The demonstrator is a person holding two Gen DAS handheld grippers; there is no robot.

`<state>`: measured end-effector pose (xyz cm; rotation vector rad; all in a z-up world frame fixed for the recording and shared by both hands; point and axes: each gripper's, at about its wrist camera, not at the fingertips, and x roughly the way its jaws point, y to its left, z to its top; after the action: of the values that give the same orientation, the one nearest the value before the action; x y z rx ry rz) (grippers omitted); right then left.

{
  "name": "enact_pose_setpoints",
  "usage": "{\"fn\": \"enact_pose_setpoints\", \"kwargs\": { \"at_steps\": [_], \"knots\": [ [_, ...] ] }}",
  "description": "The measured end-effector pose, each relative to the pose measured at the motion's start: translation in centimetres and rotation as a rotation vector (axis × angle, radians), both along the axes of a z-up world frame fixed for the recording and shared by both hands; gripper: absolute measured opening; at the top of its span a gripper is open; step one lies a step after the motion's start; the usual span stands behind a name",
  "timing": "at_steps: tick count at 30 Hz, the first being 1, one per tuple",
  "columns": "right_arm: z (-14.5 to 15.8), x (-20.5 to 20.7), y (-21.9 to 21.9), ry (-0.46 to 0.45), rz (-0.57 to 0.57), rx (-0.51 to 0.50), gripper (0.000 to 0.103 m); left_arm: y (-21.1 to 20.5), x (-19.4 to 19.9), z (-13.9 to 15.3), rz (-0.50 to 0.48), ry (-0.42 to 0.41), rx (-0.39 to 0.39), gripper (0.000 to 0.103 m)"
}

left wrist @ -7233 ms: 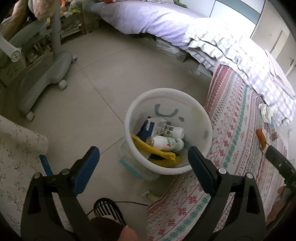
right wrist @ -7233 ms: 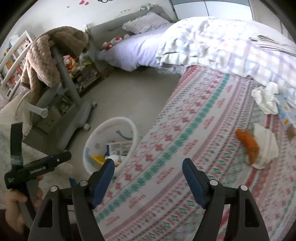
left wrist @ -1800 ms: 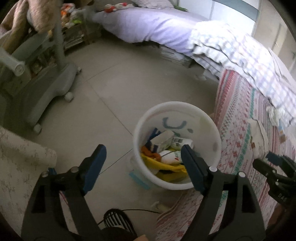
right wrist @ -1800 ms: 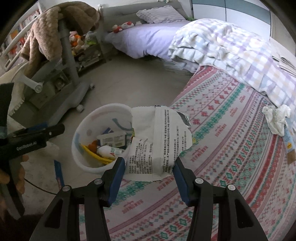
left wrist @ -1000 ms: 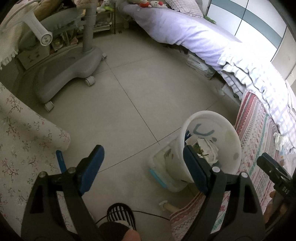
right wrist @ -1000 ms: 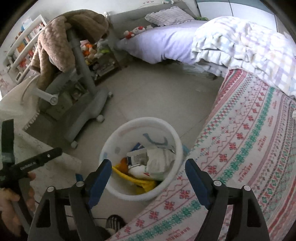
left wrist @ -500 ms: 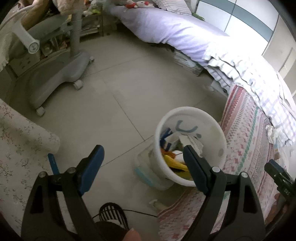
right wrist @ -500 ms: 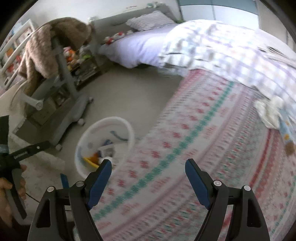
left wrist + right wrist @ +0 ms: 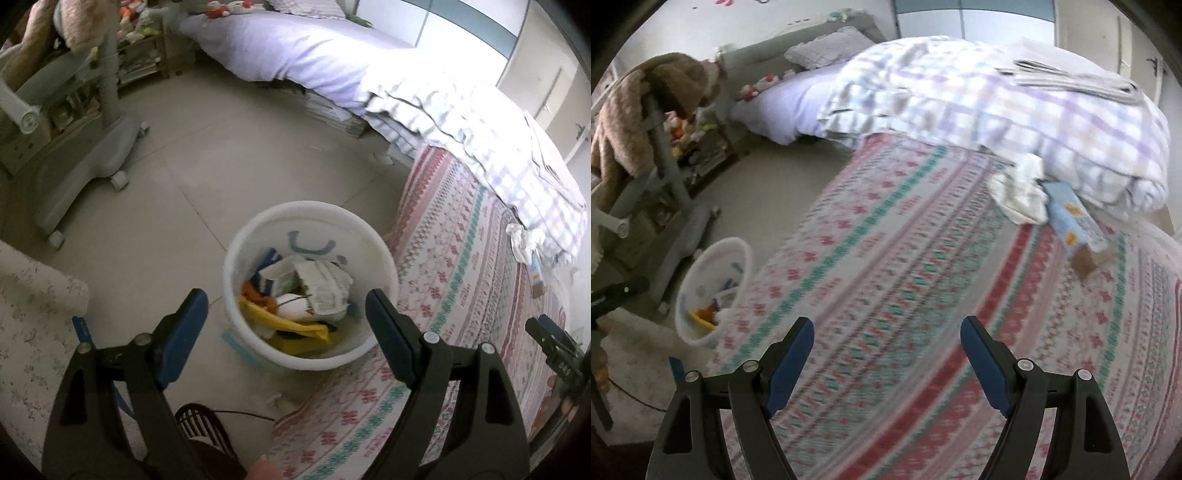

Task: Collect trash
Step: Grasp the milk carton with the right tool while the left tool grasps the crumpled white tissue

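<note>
A white trash bucket stands on the floor beside the patterned bed cover. It holds a crumpled white wrapper, a box, a bottle and yellow trash. My left gripper is open and empty, hovering above the bucket's near rim. My right gripper is open and empty over the bed cover. A crumpled white tissue and a light blue carton lie on the bed at the far right. The bucket also shows in the right wrist view, at the left.
A checked duvet is heaped at the bed's far end. A grey rolling stand with a brown blanket stands on the tiled floor. A floral cushion is at my left. A cable lies near the bucket.
My right gripper dropped the white wrapper into the bucket, then swung right over the bed toward the tissue and carton. My left gripper drifted back over the bucket.
</note>
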<state>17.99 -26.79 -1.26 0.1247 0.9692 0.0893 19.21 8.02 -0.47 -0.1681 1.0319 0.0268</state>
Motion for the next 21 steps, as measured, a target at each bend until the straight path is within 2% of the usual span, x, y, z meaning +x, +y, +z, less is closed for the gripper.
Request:
{"fn": "enact_pose_setpoints", "kwargs": {
  "at_steps": [5,8,16,21],
  "knots": [
    [-0.3,0.2,-2.2,0.013,-0.058,0.031,0.083,-2.6,0.4,0.1,-0.038,0.005,0.008,0.088],
    [-0.5,0.5,-3.2,0.016,-0.088,0.031,0.083,-4.4,0.8,0.2,-0.055,0.0,0.018,0.1],
    [-0.8,1.4,-5.6,0.029,-0.135,0.02,0.083,-8.6,1.9,-0.1,-0.095,-0.001,0.032,0.1],
    [-0.4,2.0,-7.8,0.008,-0.167,0.004,0.083,-11.4,2.8,-0.6,-0.116,-0.006,0.07,0.1]
  ]
}}
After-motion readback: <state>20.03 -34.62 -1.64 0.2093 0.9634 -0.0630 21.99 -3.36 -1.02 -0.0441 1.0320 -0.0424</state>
